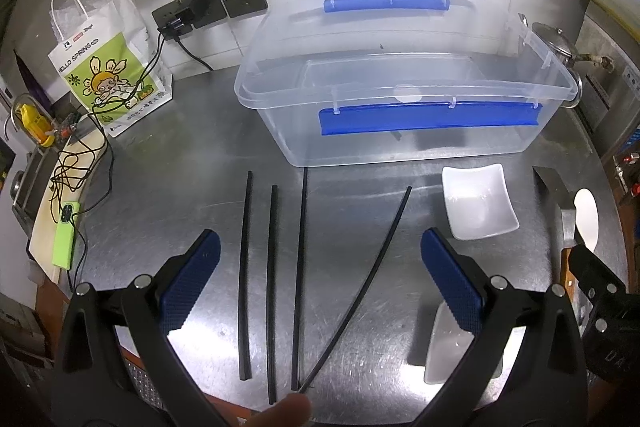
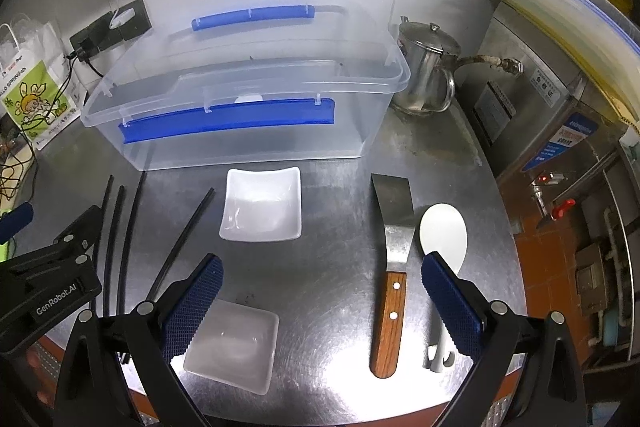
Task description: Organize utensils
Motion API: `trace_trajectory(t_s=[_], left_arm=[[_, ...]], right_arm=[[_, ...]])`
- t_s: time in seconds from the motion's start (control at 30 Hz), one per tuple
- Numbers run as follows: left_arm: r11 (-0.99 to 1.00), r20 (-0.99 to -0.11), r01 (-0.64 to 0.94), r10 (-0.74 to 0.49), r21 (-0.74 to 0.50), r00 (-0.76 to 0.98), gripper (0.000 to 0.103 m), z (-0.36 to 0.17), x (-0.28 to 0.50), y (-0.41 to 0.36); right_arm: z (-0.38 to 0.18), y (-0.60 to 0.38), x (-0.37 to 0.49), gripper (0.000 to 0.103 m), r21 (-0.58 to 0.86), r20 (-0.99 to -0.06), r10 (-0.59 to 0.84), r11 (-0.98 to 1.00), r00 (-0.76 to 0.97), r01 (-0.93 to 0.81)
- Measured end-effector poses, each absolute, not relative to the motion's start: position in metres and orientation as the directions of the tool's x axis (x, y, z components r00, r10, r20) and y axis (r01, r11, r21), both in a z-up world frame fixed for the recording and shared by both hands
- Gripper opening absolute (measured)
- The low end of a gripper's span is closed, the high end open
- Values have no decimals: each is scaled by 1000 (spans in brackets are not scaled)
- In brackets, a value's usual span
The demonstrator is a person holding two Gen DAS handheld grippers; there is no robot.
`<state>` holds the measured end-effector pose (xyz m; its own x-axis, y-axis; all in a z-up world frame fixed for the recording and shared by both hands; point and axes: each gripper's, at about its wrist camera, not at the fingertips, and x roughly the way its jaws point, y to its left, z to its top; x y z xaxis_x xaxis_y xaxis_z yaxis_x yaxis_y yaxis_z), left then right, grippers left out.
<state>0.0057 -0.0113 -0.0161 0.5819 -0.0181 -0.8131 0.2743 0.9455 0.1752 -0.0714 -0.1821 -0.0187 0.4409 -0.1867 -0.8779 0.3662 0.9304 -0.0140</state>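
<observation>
We are holding the left gripper (image 1: 320, 291) wide open and empty over four thin black chopsticks (image 1: 272, 287) lying on the steel worktop (image 1: 360, 347), just in front of the clear plastic bin with blue clips (image 1: 400, 107). The right gripper (image 2: 320, 307), equally spread and empty, is hovering between a white square dish (image 2: 236, 347) and a wooden-handled steel spatula (image 2: 390, 291). To grip well, we are judging it best to lower the fingers (image 1: 192, 283) across one chopstick's middle, squarely.

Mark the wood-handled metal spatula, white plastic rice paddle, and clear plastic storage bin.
wood-handled metal spatula (image 2: 394, 223), right wrist view, metal blade
white plastic rice paddle (image 2: 443, 231), right wrist view, paddle head
clear plastic storage bin (image 1: 400, 143), left wrist view, front wall
</observation>
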Motion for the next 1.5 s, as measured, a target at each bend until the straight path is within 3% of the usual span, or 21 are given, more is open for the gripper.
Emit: trace_trajectory(t_s=[1.5], left_arm=[[941, -831, 285, -5, 185, 556, 97, -26, 16, -18]], right_arm=[[-29, -183, -63, 99, -49, -893, -203, 931, 402, 362]])
